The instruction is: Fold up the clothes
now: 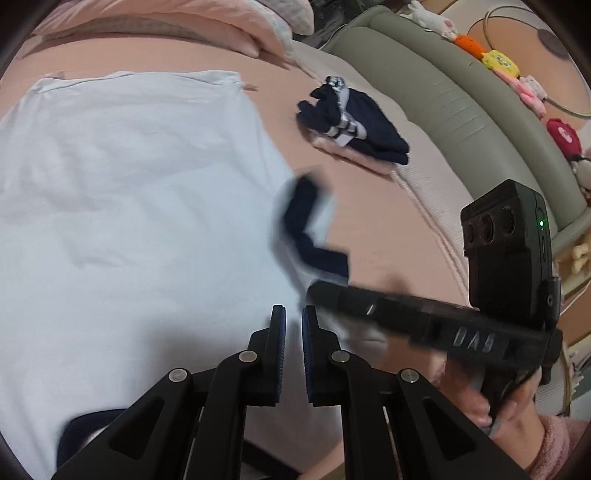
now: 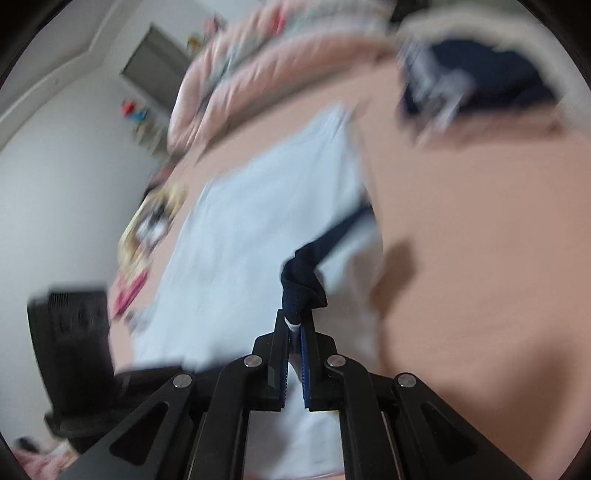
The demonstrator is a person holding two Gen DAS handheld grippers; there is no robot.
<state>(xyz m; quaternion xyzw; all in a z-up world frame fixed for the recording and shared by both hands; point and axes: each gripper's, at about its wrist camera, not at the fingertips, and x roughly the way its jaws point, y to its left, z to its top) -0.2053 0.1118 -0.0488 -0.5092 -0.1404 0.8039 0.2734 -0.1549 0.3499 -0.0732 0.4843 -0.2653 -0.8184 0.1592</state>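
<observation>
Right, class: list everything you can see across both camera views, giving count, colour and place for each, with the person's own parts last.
Pale blue T-shirt with navy trim: one, spread flat on the bed.
Salmon-pink bedsheet: one, beneath everything.
Folded navy clothes pile: one, beside the shirt.
Pink quilt: one, at the bed's far end.
Grey-green padded bed frame: one, along the bed's edge.
Plush toys: several, mixed colours, along the frame.
Left gripper: black, shut, empty.
Right gripper: black, shut on navy sleeve cuff.
Hand: one, holding the right gripper.
</observation>
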